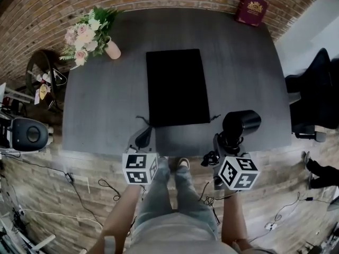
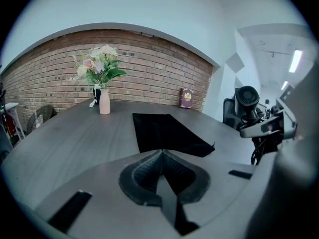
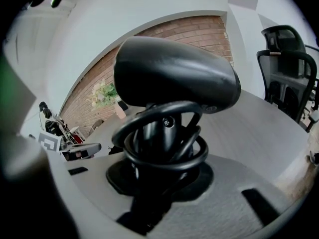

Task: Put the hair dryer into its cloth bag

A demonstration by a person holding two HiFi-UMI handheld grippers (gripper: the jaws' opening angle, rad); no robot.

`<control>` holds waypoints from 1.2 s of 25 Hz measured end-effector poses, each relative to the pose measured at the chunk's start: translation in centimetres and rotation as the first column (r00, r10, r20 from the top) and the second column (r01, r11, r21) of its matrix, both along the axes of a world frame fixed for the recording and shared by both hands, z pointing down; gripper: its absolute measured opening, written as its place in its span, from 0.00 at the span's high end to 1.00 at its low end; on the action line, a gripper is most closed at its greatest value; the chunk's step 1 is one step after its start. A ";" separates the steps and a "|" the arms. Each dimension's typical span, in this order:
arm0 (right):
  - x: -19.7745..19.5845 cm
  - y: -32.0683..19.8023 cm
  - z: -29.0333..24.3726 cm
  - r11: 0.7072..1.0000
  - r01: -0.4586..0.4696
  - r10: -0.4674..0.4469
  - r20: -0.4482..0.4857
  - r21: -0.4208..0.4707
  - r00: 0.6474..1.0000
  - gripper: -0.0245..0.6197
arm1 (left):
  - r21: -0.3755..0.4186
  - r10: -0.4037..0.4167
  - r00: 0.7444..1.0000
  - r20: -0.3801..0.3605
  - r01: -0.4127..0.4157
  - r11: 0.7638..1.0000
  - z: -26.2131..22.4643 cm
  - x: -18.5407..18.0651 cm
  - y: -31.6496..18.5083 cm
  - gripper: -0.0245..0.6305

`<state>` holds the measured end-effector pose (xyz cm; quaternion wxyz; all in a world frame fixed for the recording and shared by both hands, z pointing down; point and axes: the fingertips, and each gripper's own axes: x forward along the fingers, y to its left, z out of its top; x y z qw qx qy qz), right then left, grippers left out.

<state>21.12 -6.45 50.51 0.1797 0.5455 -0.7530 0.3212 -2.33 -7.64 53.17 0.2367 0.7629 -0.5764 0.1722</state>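
before the flat cloth bag, right gripper fingers clamp the hair dryer for insertion; left gripper fingers rest together.

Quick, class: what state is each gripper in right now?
Left gripper: closed, holding nothing.
Right gripper: closed on the hair dryer, gripped by its handle.

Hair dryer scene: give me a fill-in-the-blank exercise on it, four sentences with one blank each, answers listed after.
1. The right gripper grips the hair dryer by its ____.
2. The cloth bag lying flat on the table is ____ in colour.
3. The flowers stand in a ____ vase.
4. The left gripper, jaws shut, holds ____.
Missing words: handle; black; pink; nothing.
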 end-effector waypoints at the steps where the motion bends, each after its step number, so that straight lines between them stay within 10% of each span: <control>1: 0.0 0.1 0.1 1.000 0.000 0.000 0.000 -0.005 1.000 0.78 | -0.001 0.005 1.000 0.001 -0.005 1.000 0.1 0.1 0.1 0.96; 23: 0.7 0.8 1.2 0.999 -0.012 0.011 -0.020 -0.045 1.000 0.78 | -0.030 0.216 0.975 0.060 -0.214 0.976 0.2 0.8 -0.9 0.89; 30: 0.6 1.3 1.8 0.997 -0.046 0.045 -0.014 -0.059 0.999 0.78 | -0.090 0.486 0.850 0.204 -0.478 0.874 1.9 2.2 -0.9 0.74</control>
